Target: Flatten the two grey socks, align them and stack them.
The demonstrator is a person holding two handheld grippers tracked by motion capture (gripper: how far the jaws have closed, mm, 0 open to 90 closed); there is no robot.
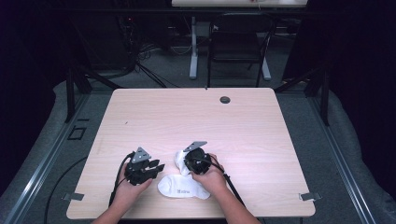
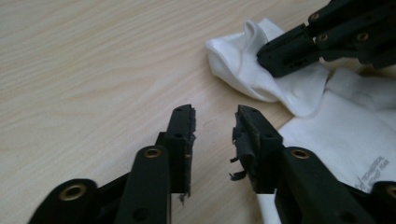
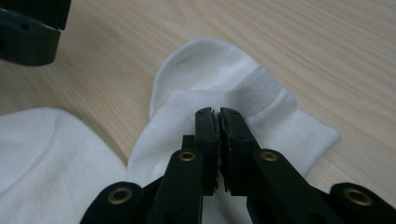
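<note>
We see a white sock [image 1: 183, 185] lying near the front edge of the table [image 1: 261, 126], a little right of the middle, between the two hands. Its cuff end [image 3: 243, 93] is folded up and lifted off the flat part, which bears a small grey print.

Our right gripper [image 3: 219, 112] has its jaws all but together, and they pinch the ribbed cuff of the sock; in the high view this gripper [image 1: 194, 161] sits over the upper end of the sock, with the right hand [image 1: 208, 176] resting on the fabric behind it.

Our left gripper [image 2: 215, 122] has its jaws partly apart, with bare wood between the tips and nothing held. It hovers just beside the left edge of the sock, which lies to the right of its jaws in its own view. In the high view it [image 1: 156, 167] points toward the sock from the left hand [image 1: 128, 186].
</note>
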